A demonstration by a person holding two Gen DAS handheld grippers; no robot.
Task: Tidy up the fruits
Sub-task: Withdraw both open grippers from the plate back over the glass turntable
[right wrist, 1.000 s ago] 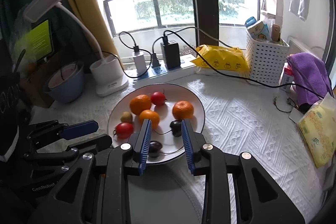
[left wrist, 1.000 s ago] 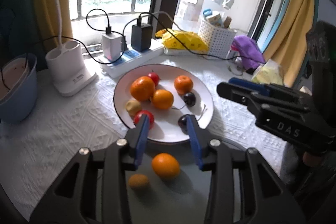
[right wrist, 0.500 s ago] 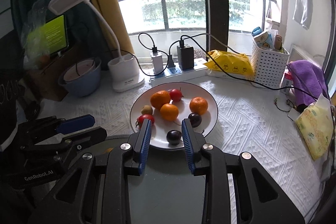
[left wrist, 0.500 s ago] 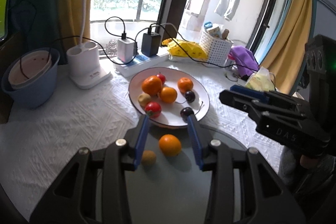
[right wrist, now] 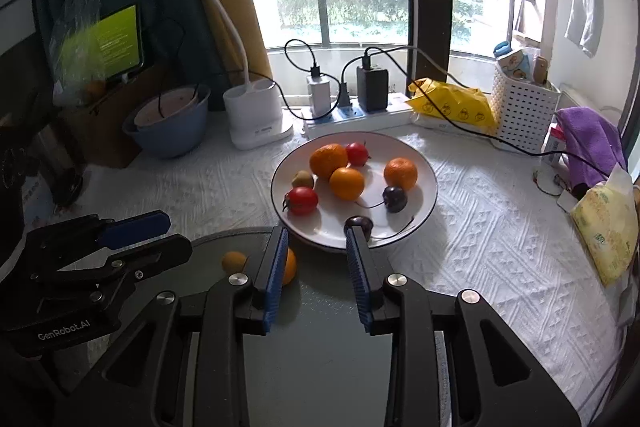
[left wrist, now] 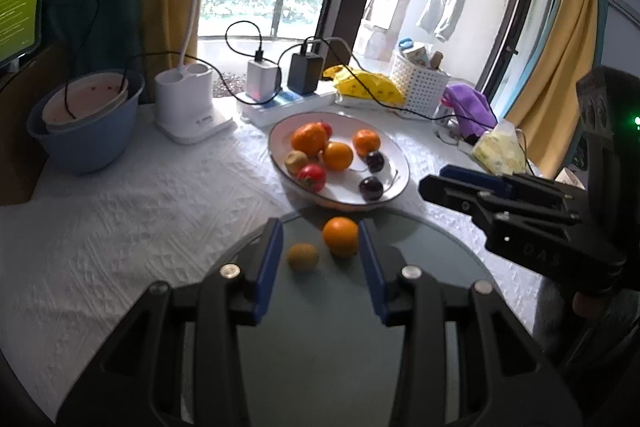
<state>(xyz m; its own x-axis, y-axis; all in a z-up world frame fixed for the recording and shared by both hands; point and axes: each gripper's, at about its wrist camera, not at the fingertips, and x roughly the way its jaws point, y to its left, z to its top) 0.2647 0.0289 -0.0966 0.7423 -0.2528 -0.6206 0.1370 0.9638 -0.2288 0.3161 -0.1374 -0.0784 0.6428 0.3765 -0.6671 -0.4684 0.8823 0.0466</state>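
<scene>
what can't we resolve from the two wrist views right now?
- Orange on the grey-green plate, right wrist view: mostly hidden by the right gripper's finger.
- Near cherry, same view: partly covered by the other fingertip.
- Grey-green plate's near edge: cut off by gripper bodies in both views.
- Blue bowl contents, left wrist view: too dim.
- Screen text: too small.

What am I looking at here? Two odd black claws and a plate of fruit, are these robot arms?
No robot: a person holds a two-finger gripper in each hand, each carrying a camera that looks along its fingers. One picture is from the left gripper, the other from the right gripper; each also sees the other from the side. On the white cloth sits a plate of oranges, tomatoes and cherries. Nearer, on a grey mat, lie an orange and a small brownish fruit. Neither gripper holds anything.
</scene>
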